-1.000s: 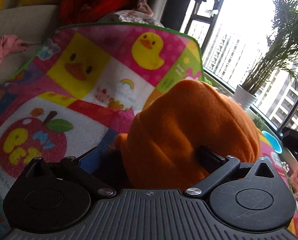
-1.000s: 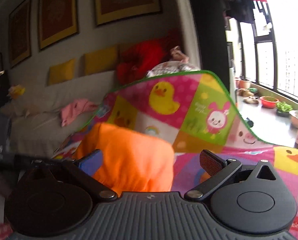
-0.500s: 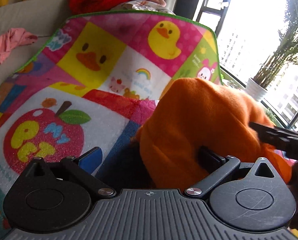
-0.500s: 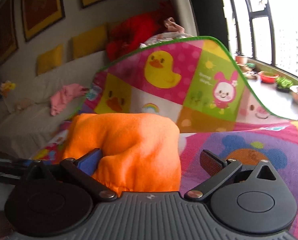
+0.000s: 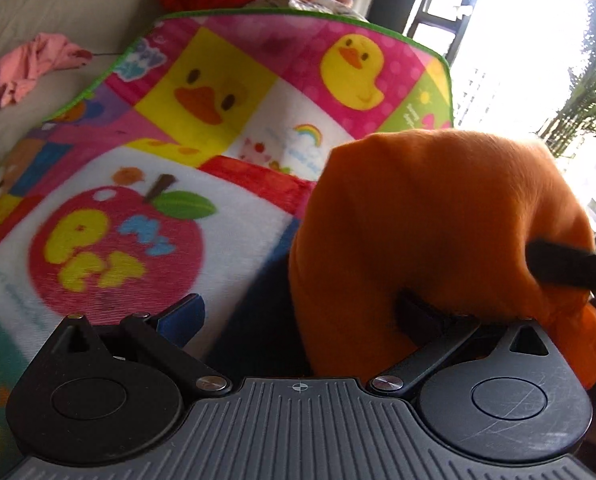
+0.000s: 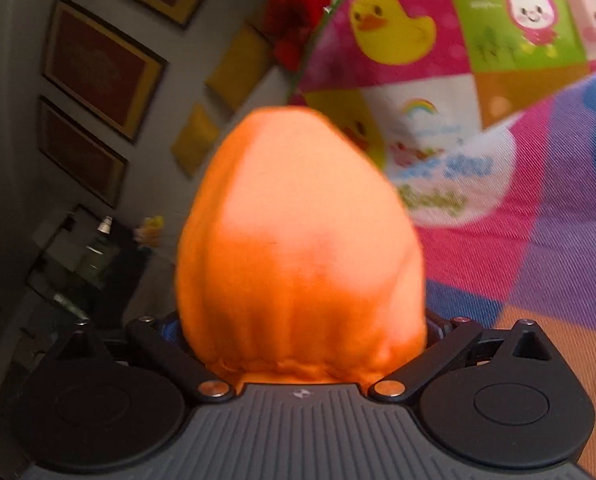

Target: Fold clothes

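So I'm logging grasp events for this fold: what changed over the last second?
The right tongs closed on the orange garment: a second ago they stood wide open beside it, and now the cloth is bunched between them and fills that view. The left tongs remain open, one finger pressed into the orange garment. The play mat and pink cloth have not moved.

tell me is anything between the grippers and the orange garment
Nothing visible. The orange garment bulges between the right gripper fingers, and the left gripper has one finger pressed into the cloth.
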The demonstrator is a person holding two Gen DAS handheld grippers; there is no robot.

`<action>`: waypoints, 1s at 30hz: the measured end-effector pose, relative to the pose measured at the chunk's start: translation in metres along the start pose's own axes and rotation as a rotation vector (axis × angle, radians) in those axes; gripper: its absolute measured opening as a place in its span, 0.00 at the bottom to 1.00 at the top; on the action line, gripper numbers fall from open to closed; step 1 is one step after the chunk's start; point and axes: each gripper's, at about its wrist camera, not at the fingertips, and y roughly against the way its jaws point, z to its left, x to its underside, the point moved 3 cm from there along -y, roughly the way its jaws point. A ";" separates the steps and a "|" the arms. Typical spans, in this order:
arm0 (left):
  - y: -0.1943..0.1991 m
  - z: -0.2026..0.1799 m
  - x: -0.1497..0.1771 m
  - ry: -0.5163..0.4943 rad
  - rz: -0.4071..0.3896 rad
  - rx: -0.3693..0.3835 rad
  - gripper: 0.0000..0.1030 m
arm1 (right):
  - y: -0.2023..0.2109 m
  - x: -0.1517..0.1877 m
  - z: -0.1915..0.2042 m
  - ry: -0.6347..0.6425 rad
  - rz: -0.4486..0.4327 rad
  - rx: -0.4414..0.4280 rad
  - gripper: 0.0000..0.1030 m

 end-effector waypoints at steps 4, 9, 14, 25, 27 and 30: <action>0.032 0.004 -0.023 0.031 -0.103 0.018 1.00 | 0.004 -0.007 -0.006 0.078 -0.032 0.215 0.97; 0.026 -0.020 -0.045 -0.011 -0.118 0.077 1.00 | 0.019 -0.007 0.014 0.253 -0.111 0.346 0.99; -0.017 -0.036 -0.040 -0.146 -0.045 -0.069 1.00 | 0.044 -0.018 0.045 0.385 -0.261 0.400 0.99; -0.032 -0.018 -0.035 -0.103 -0.026 -0.068 1.00 | 0.005 -0.041 0.002 0.450 -0.230 0.722 1.00; -0.022 -0.017 -0.036 -0.093 -0.049 -0.050 1.00 | 0.007 -0.037 0.004 0.484 -0.234 0.736 1.00; 0.001 -0.019 -0.036 -0.095 -0.085 0.025 1.00 | 0.010 -0.037 0.002 0.512 -0.232 0.757 1.00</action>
